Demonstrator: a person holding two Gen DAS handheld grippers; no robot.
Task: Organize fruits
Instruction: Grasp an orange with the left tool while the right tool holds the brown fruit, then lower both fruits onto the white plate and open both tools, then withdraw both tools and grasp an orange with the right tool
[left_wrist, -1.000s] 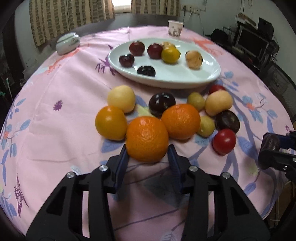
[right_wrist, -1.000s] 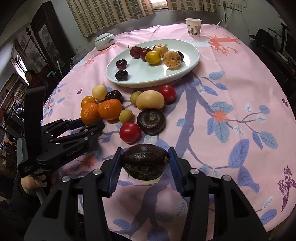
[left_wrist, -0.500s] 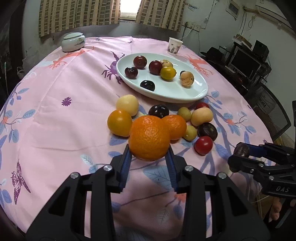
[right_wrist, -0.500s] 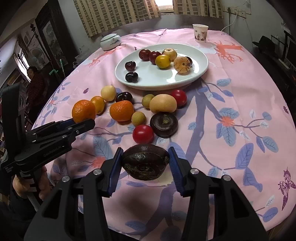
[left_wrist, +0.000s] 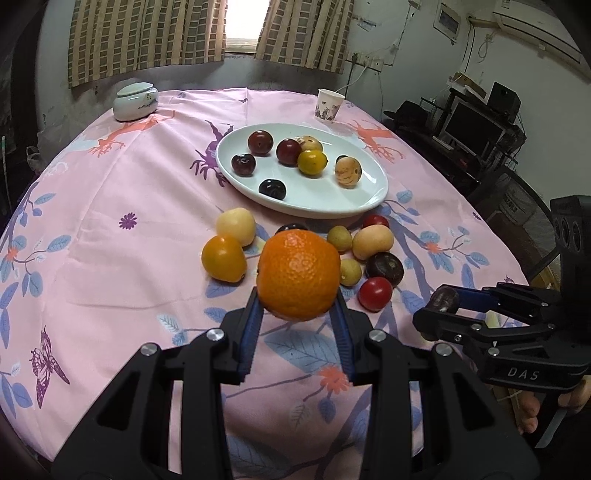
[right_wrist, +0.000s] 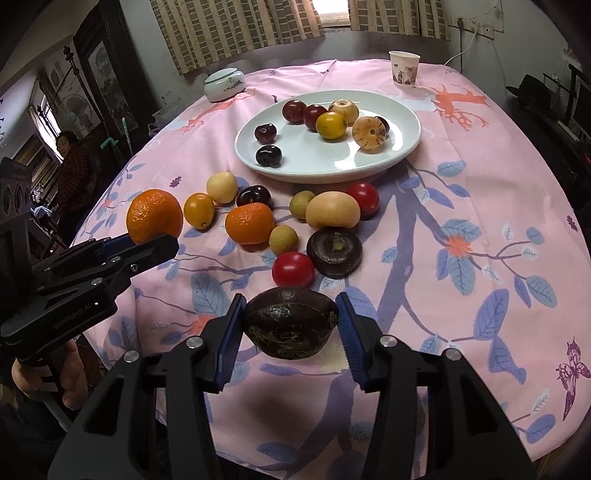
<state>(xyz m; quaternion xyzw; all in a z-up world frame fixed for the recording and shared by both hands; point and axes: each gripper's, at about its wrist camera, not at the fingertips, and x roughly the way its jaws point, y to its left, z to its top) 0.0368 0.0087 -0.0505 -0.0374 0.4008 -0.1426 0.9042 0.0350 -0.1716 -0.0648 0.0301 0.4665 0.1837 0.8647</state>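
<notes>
The left tool (left_wrist: 297, 314) clamps an orange (left_wrist: 298, 274) above the table (left_wrist: 110, 206); the white plate (left_wrist: 369, 199) lies straight ahead, upper centre. The right tool (right_wrist: 291, 328) grips a dark fruit (right_wrist: 290, 323).

A round table (right_wrist: 498, 177) is covered by a pink cloth printed with blue leaves, branches and butterflies. At upper centre of both views an oval white plate (right_wrist: 399, 147) is set on the cloth, with a lidded white jar (right_wrist: 224, 85) seen at upper left and a paper cup (right_wrist: 404, 68) at upper right near the far edge. Just in front of the plate, at mid-frame, loose fruit is laid on the cloth: an orange (right_wrist: 250, 229), a yellow-orange fruit (right_wrist: 199, 210), a pale round fruit (right_wrist: 221, 187), a dark plum (right_wrist: 255, 196), two small green fruits (right_wrist: 283, 240), a tan pear-like fruit (right_wrist: 332, 210), two red tomatoes (right_wrist: 293, 270) and a flat dark fruit (right_wrist: 334, 252).
</notes>
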